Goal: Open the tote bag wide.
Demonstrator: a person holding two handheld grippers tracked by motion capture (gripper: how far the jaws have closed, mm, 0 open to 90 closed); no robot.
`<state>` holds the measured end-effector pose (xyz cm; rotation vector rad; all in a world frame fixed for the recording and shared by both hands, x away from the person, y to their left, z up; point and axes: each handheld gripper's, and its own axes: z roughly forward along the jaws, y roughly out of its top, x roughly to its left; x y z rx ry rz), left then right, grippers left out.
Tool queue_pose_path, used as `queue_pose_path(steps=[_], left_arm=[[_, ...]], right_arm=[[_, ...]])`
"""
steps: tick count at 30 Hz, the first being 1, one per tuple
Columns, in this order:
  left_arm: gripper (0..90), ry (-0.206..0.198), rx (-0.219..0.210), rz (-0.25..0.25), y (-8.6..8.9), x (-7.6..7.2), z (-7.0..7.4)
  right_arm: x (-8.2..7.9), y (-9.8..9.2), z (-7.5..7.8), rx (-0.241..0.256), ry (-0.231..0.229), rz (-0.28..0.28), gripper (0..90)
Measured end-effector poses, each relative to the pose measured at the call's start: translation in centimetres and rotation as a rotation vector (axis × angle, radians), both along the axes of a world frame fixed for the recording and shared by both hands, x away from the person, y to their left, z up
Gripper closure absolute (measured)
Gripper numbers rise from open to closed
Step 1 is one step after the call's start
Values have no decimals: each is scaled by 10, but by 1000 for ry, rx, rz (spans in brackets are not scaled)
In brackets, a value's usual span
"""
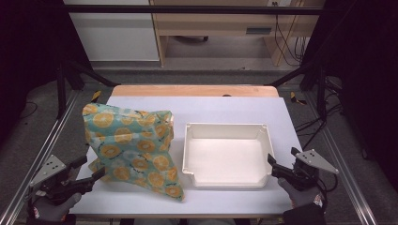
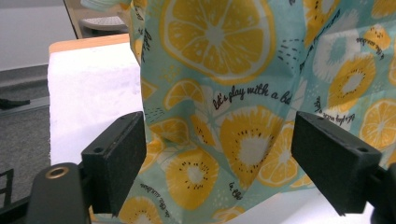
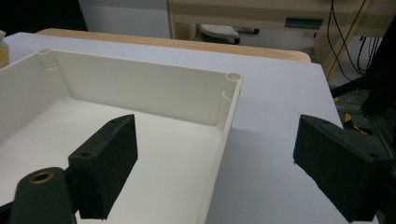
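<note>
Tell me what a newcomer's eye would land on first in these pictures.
First the teal bag printed with orange slices, standing crumpled on the left half of the white table, with the open left gripper at its near corner. Next the empty white tray just right of it, with the open right gripper by its near right corner.

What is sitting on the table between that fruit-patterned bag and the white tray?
Nothing. In the high view, only a narrow strip of bare white table separates the bag from the tray; they stand apart.
</note>
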<state>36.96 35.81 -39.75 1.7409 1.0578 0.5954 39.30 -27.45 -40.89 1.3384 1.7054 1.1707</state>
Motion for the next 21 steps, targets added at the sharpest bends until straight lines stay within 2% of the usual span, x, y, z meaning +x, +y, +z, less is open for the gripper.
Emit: queue_pose_path(steps=[7, 12, 21], left_arm=[[184, 0, -3, -2, -1, -2, 0], [187, 0, -6, -4, -1, -2, 1], [189, -7, -9, -10, -5, -1, 7]], right_arm=[[-1, 12, 7, 28, 9, 25, 173], [0, 26, 10, 17, 26, 59, 196], [1, 51, 15, 9, 28, 123, 228]])
